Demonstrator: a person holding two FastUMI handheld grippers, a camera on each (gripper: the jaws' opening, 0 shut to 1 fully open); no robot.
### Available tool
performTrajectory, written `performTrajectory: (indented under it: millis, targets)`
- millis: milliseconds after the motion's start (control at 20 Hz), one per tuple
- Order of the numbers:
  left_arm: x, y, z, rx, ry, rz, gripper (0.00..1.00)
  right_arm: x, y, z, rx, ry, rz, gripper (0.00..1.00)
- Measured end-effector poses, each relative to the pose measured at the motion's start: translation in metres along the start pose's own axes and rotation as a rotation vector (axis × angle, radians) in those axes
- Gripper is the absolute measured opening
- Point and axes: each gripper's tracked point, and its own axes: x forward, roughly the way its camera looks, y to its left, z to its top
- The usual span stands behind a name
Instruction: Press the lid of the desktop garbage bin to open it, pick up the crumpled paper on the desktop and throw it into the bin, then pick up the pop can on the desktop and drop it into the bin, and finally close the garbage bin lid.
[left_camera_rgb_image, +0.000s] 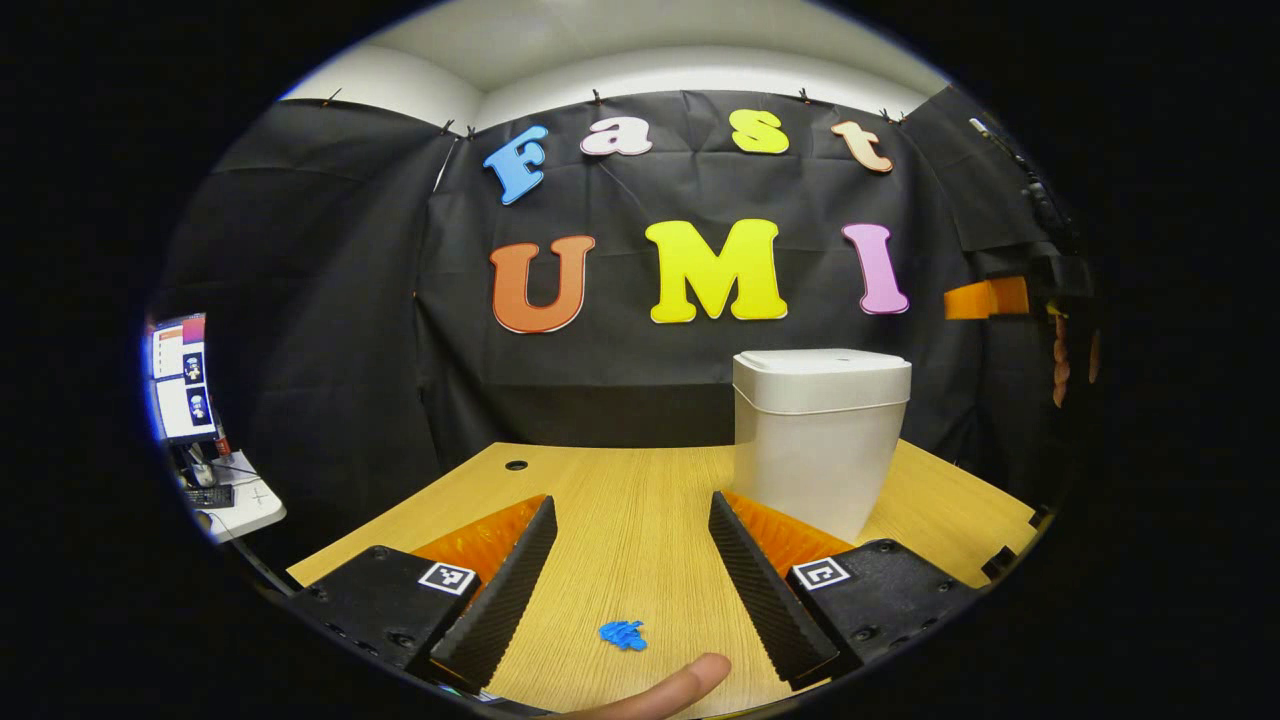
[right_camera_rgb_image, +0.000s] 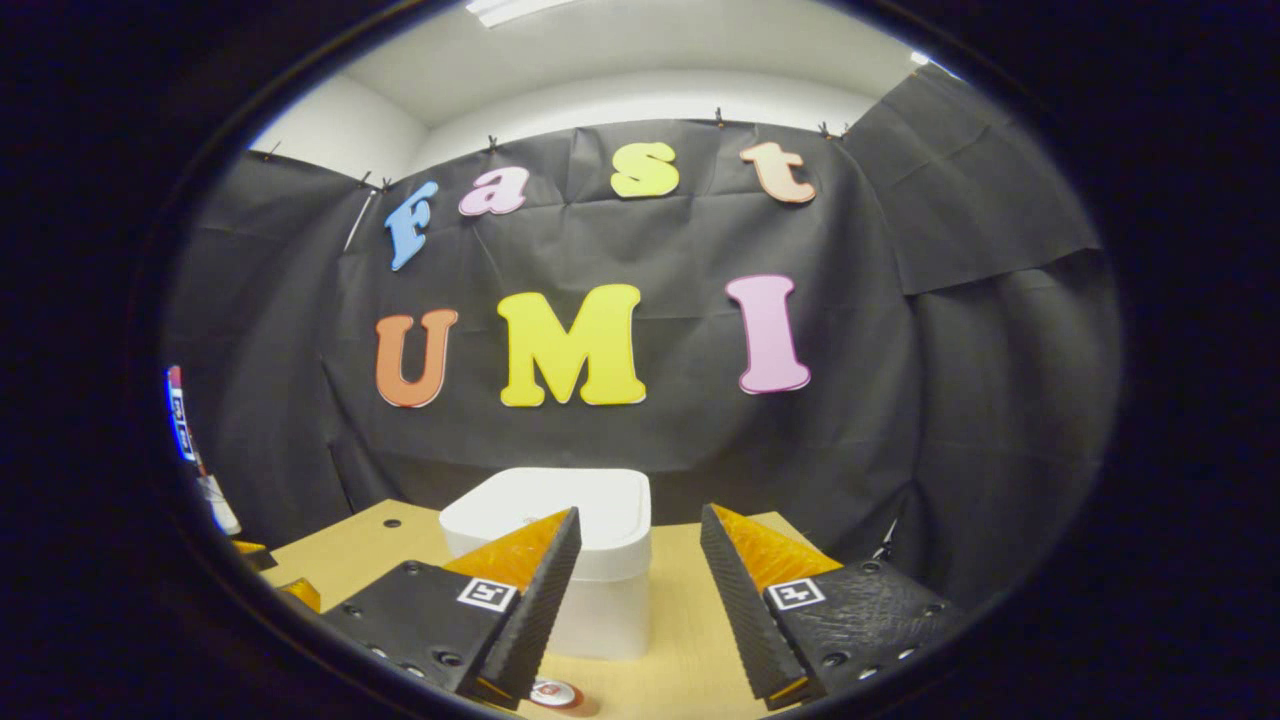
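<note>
Left gripper (left_camera_rgb_image: 633, 565) low in the left gripper view, jaws wide apart, nothing between them but bare wooden worktop (left_camera_rgb_image: 620, 500). White bin (left_camera_rgb_image: 820, 435) right of centre there, lid down, standing just behind the right-hand finger. Small blue scrap (left_camera_rgb_image: 623, 634) at bottom centre, between the fingers, with a fingertip (left_camera_rgb_image: 680, 690) poking in just below it.

Right gripper (right_camera_rgb_image: 640, 590) at the bottom of the right gripper view, jaws also spread, holding nothing. Same bin (right_camera_rgb_image: 590, 560) lower centre, partly behind the left-hand finger. Top of the pop can (right_camera_rgb_image: 556, 693) peeking in at the bottom edge, just in front of the bin.
</note>
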Motion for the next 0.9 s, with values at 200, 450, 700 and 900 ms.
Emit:
performTrajectory:
  millis: [200, 450, 700, 900]
  targets:
    - [0.005, 0.006, -0.002, -0.005, 0.013, 0.007, 0.99, 0.032, 0.017, 0.003, -0.037, 0.019, 0.011, 0.50]
    - [0.008, 0.015, -0.006, -0.009, 0.021, 0.027, 0.99, 0.058, 0.053, -0.011, -0.064, 0.071, 0.112, 0.00]
    - [0.010, 0.023, -0.009, -0.022, 0.035, 0.042, 0.99, 0.071, 0.073, -0.027, -0.090, 0.123, 0.122, 0.00]
    - [0.012, 0.025, -0.011, -0.026, 0.039, 0.051, 0.99, 0.084, 0.091, -0.039, -0.093, 0.163, 0.146, 0.00]
